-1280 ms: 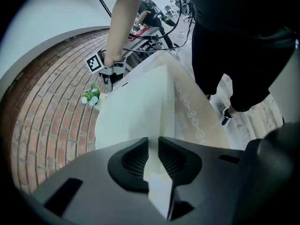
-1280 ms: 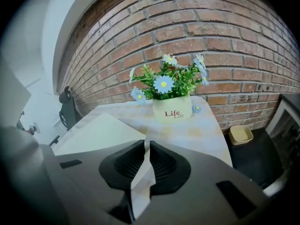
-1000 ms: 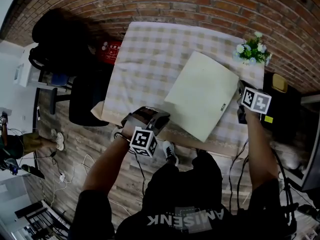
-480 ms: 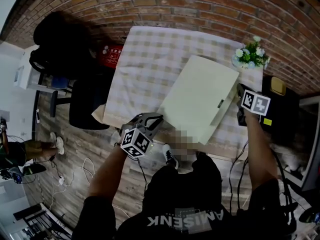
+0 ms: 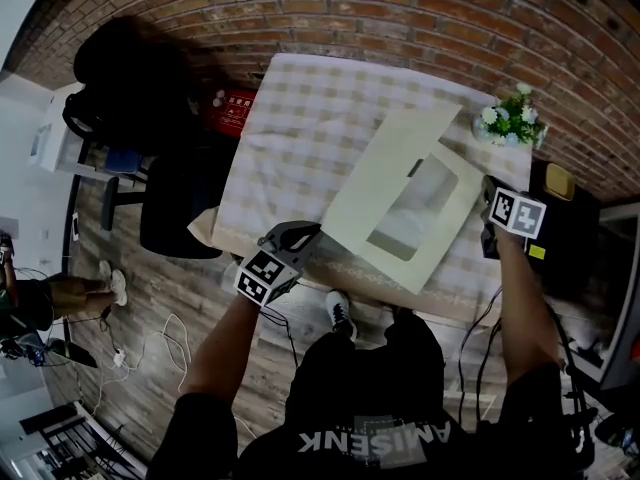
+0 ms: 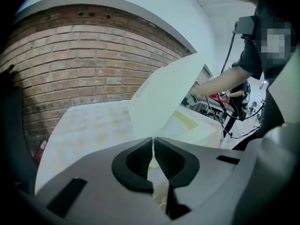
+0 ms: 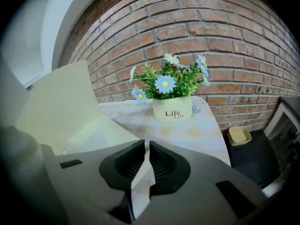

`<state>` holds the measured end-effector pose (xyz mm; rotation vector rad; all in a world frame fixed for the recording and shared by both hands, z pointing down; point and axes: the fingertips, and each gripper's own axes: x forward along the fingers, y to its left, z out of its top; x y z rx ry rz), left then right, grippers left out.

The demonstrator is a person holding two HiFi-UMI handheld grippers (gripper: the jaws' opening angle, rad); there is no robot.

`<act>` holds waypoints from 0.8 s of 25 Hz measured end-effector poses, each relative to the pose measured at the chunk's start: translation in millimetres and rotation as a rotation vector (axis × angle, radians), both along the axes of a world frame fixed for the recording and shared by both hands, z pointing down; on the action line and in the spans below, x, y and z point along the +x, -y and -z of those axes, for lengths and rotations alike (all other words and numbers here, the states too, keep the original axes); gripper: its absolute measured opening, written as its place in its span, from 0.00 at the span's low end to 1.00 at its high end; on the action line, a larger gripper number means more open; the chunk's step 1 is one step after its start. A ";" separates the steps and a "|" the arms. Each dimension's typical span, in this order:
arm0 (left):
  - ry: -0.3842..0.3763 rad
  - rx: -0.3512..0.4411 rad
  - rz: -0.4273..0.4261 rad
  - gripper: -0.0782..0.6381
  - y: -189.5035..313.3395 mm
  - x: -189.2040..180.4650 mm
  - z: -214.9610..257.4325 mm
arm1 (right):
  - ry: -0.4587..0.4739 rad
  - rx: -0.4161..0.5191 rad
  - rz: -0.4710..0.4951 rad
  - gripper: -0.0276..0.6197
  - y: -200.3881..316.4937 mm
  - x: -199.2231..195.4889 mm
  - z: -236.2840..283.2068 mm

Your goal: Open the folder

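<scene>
A cream folder (image 5: 385, 183) lies on the checked tablecloth (image 5: 290, 118) with its front cover lifted, showing a clear pocket (image 5: 420, 208) inside. My left gripper (image 5: 303, 235) is at the folder's near left corner. In the left gripper view it (image 6: 153, 143) is shut on the thin edge of the raised cover (image 6: 161, 95). My right gripper (image 5: 488, 190) is at the folder's right edge. Its jaws (image 7: 146, 146) are closing, with a corner of the folder's lower sheet (image 7: 140, 179) between the pads.
A pot of blue and white flowers (image 5: 510, 118) (image 7: 172, 108) stands at the table's far right corner, close to the right gripper. A black chair (image 5: 170, 198) and a red box (image 5: 232, 103) are left of the table. A small yellow tub (image 7: 239, 135) sits below the brick wall.
The folder lay closed; its cover now stands lifted and the inside shows. My left gripper has rolled, taken the cover's corner and moved up with it. The right gripper has stayed put.
</scene>
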<state>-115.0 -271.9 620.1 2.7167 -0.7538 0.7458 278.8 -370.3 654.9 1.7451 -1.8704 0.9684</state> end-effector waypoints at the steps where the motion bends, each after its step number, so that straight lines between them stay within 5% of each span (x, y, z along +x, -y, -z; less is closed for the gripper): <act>1: -0.014 -0.008 0.027 0.14 2.6 -3.9 -0.6 | -0.004 -0.001 0.001 0.14 -0.3 0.1 0.1; 8: -0.053 -0.034 0.215 0.13 21.7 -28.8 -14.3 | -0.013 0.004 -0.003 0.14 1.4 0.4 -1.3; 16: 0.078 0.006 0.400 0.14 40.2 -52.3 -35.6 | -0.020 -0.004 -0.007 0.14 0.7 -0.5 0.3; 20: 0.082 -0.009 0.445 0.15 46.0 -58.7 -41.1 | -0.023 -0.002 -0.009 0.14 1.1 -1.6 1.2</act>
